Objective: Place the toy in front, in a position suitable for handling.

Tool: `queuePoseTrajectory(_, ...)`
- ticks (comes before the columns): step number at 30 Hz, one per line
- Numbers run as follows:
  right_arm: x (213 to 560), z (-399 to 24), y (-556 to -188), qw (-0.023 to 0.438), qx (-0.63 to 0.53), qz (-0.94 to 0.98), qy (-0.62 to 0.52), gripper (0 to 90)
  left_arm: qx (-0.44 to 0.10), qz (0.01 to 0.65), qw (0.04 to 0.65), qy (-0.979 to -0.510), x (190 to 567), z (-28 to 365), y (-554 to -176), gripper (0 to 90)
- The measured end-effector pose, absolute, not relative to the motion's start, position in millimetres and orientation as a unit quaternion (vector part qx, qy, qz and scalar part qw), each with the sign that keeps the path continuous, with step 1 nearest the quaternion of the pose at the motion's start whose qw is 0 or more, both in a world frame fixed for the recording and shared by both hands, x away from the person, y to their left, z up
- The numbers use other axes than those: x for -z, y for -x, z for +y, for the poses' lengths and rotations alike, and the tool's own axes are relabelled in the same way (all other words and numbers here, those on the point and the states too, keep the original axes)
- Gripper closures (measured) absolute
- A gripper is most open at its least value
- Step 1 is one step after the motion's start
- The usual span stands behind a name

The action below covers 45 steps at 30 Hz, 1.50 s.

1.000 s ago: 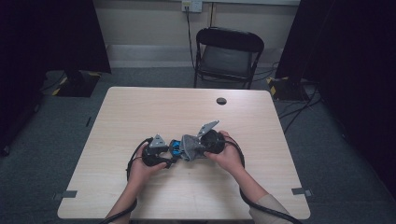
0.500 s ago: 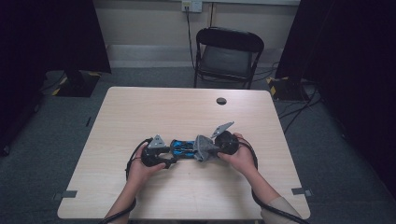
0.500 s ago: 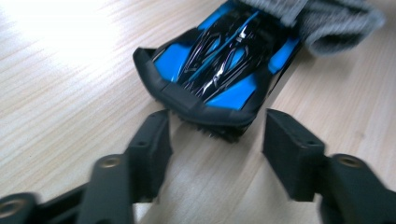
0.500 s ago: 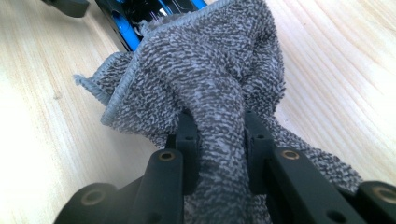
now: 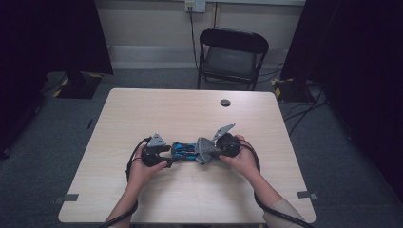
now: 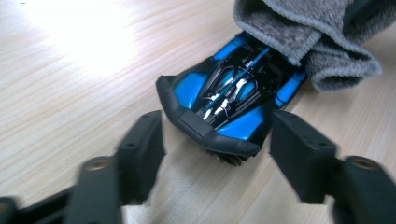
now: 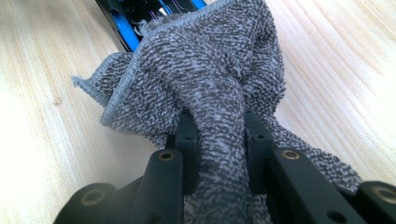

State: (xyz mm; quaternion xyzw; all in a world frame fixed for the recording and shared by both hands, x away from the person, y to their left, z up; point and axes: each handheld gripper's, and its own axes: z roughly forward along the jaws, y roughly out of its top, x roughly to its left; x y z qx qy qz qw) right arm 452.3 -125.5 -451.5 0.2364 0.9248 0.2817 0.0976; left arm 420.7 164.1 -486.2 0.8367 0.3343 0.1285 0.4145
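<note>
Bare recording lab: lone wooden table (image 5: 266,118), folding chair (image 5: 231,57), dark curtains (image 5: 361,71), taped floor cables (image 5: 304,111).

Pale wood-grain table (image 5: 157,109) underneath both grippers, square, with a small dark round grommet (image 5: 225,102) beyond the right gripper, near the far edge. Past that edge, straight ahead of the grippers, a black folding chair (image 5: 232,57) on grey carpet (image 5: 342,161). Behind the chair, a cream wall (image 5: 142,23) with a pale baseboard and a socket (image 5: 195,5), a cable hanging down from it. Black curtains (image 5: 47,38) far left and far right of the grippers. Dim overall, brighter glare on the tabletop ahead of the left gripper.
</note>
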Motion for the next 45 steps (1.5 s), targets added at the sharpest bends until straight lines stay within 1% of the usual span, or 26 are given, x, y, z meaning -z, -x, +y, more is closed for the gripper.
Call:
queuePoseTrajectory(1, 450.7, -125.3, -451.7, 0.099, -0.282, 0.925, -0.236, 73.5, -0.126, 0.333, 0.409, -0.84, 487.2, 164.2, -421.0, 37.9)
queuePoseTrajectory(3, 446.8, -125.0, -450.9, 0.102, -0.287, 0.923, -0.235, 73.5, -0.112, 0.329, 0.408, -0.844, 489.8, 164.0, -420.6, 41.2)
queuePoseTrajectory(4, 443.8, -124.9, -450.5, 0.103, -0.295, 0.921, -0.234, 73.5, -0.113, 0.328, 0.407, -0.845, 489.8, 163.8, -420.3, 42.7)
queuePoseTrajectory(7, 432.5, -120.7, -449.8, 0.11, -0.322, 0.911, -0.232, 73.6, -0.124, 0.319, 0.399, -0.851, 488.2, 162.2, -420.4, 42.8)
queuePoseTrajectory(11, 425.2, -103.4, -452.9, 0.102, -0.347, 0.904, -0.228, 73.6, -0.116, 0.317, 0.402, -0.851, 487.8, 160.1, -419.8, 46.6)
queuePoseTrajectory(15, 430.2, -79.8, -457.4, 0.095, -0.349, 0.905, -0.224, 73.5, -0.117, 0.314, 0.403, -0.852, 488.0, 158.7, -419.8, 47.1)
queuePoseTrajectory(18, 442.1, -65.3, -458.2, 0.101, -0.321, 0.918, -0.211, 73.5, -0.116, 0.31, 0.396, -0.857, 488.6, 159.0, -419.6, 49.1)
queuePoseTrajectory(19, 444.4, -64.0, -458.3, 0.101, -0.327, 0.915, -0.212, 73.5, -0.119, 0.31, 0.395, -0.857, 488.7, 160.1, -419.3, 48.8)
queuePoseTrajectory(23, 445.1, -65.3, -460.5, 0.086, -0.338, 0.911, -0.222, 73.5, -0.119, 0.31, 0.401, -0.854, 489.4, 162.7, -418.8, 49.3)
queuePoseTrajectory(24, 444.7, -65.6, -460.8, 0.086, -0.336, 0.911, -0.222, 73.5, -0.127, 0.31, 0.399, -0.853, 488.5, 162.6, -418.7, 48.3)
queuePoseTrajectory(27, 444.0, -66.1, -460.2, 0.095, -0.333, 0.913, -0.214, 73.4, -0.126, 0.325, 0.408, -0.844, 483.9, 162.9, -419.0, 39.5)
queuePoseTrajectory(30, 445.3, -68.2, -459.6, 0.093, -0.338, 0.912, -0.213, 73.3, -0.133, 0.334, 0.413, -0.837, 478.7, 164.4, -419.5, 38.9)
queuePoseTrajectory(32, 445.9, -69.4, -459.6, 0.09, -0.341, 0.91, -0.218, 73.3, -0.141, 0.334, 0.406, -0.839, 477.1, 164.6, -421.5, 38.9)
queuePoseTrajectory(33, 446.2, -69.5, -459.5, 0.091, -0.343, 0.909, -0.217, 73.3, -0.132, 0.34, 0.414, -0.834, 478.2, 162.7, -421.9, 38.2)
queuePoseTrajectory(34, 446.3, -69.5, -459.3, 0.092, -0.343, 0.909, -0.217, 73.2, -0.14, 0.333, 0.408, -0.839, 477.9, 162.4, -423.2, 38.5)
queuePoseTrajectory(35, 446.3, -69.4, -459.1, 0.094, -0.342, 0.91, -0.215, 73.2, -0.132, 0.333, 0.41, -0.839, 478.6, 160.3, -423.1, 38.7)
queuePoseTrajectory(37, 446.1, -68.9, -458.5, 0.097, -0.339, 0.911, -0.212, 73.2, -0.137, 0.323, 0.406, -0.844, 478.4, 156.7, -423.1, 41.7)
queuePoseTrajectory(38, 445.8, -68.7, -458.4, 0.099, -0.337, 0.913, -0.21, 73.2, -0.139, 0.319, 0.401, -0.847, 477.5, 155.3, -423.4, 41.6)
queuePoseTrajectory(45, 444.6, -71.7, -458.7, 0.101, -0.335, 0.912, -0.215, 72.9, -0.148, 0.306, 0.405, -0.849, 471.3, 149.3, -424.3, 45.1)
